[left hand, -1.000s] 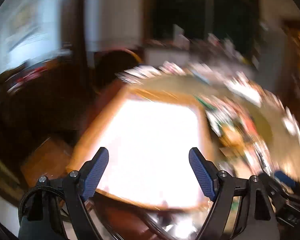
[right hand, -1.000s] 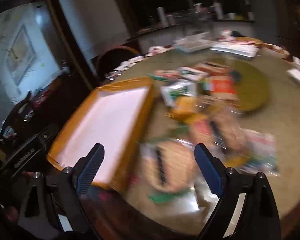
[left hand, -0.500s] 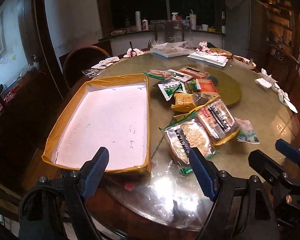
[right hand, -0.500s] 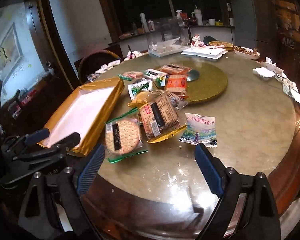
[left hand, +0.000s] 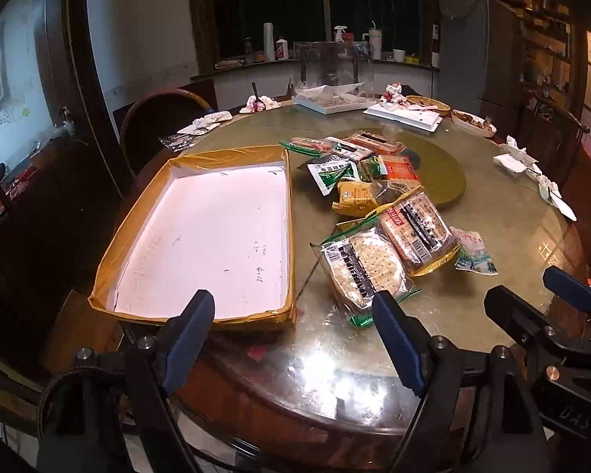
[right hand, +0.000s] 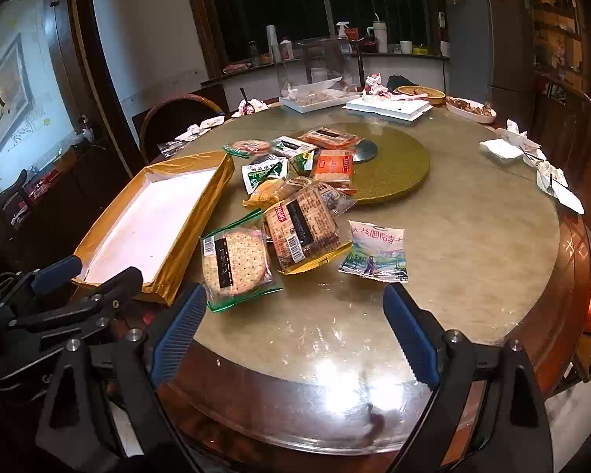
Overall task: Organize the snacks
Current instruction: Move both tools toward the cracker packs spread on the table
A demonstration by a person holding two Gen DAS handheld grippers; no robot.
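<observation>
Nothing looks sorted yet. The round glass-topped worktop (right hand: 472, 236) has plenty of bare room on its right half and along the near rim. The shallow gold-edged tray (left hand: 201, 236) at the left sits empty, its near corner close to the worktop's edge. All the snack packets (right hand: 295, 197) lie heaped just beside it, some overlapping the green turntable (right hand: 390, 165); a round cracker pack (right hand: 234, 262) lies nearest. The left gripper (left hand: 291, 343) and right gripper (right hand: 295, 327) hover wide open near the rim, holding nothing.
</observation>
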